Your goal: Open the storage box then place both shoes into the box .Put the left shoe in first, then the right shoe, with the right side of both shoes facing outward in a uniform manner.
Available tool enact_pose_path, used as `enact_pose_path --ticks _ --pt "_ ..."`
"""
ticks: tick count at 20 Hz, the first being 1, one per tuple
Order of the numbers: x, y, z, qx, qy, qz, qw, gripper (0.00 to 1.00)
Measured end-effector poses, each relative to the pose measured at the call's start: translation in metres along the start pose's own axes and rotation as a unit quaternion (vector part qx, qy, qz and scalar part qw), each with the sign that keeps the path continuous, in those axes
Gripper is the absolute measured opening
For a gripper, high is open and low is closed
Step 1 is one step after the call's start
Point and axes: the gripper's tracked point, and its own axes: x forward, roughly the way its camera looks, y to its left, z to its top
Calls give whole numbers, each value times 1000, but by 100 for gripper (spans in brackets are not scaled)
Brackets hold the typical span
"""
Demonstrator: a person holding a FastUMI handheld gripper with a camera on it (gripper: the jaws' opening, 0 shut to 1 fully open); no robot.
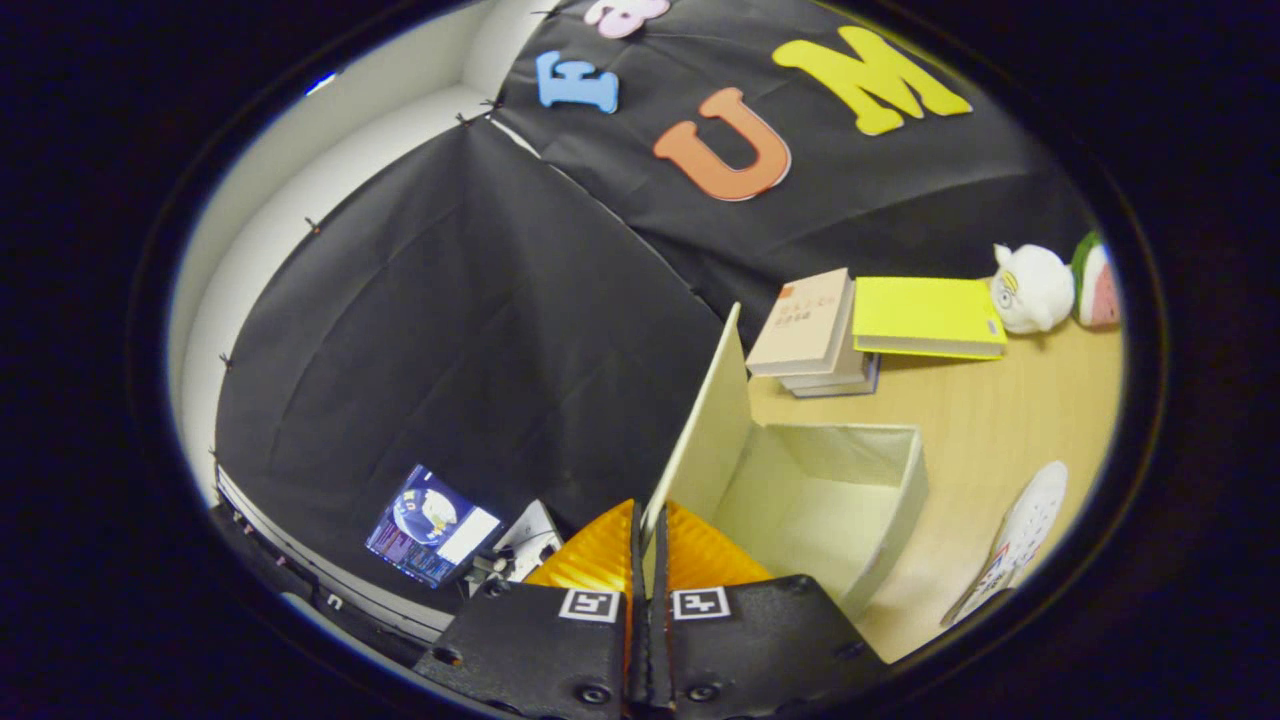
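Note:
My gripper [645,525] is shut on the box lid [708,430], pinching its near edge between both fingers. The cream lid stands raised, tilted up and away from the fingers. To its right the storage box [895,500] lies open on the wooden table, its pale inside bare. A white shoe [1020,540] with red and blue markings lies on the table to the right of the box.
Beyond the box lie a stack of books [810,330] and a yellow book [925,315]. A white plush toy [1032,288] and a watermelon-shaped toy [1095,280] sit further right. A lit screen [432,525] stands off the table to the left of the fingers.

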Motion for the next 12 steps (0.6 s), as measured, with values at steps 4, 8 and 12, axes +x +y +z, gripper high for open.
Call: enact_pose_path --ticks 4,8,12 --pt "38 31 10 -69 1 -25 997 13" --pt "62 48 18 -138 -22 -72 988 46" --pt "64 50 23 -161 -54 -116 979 91"
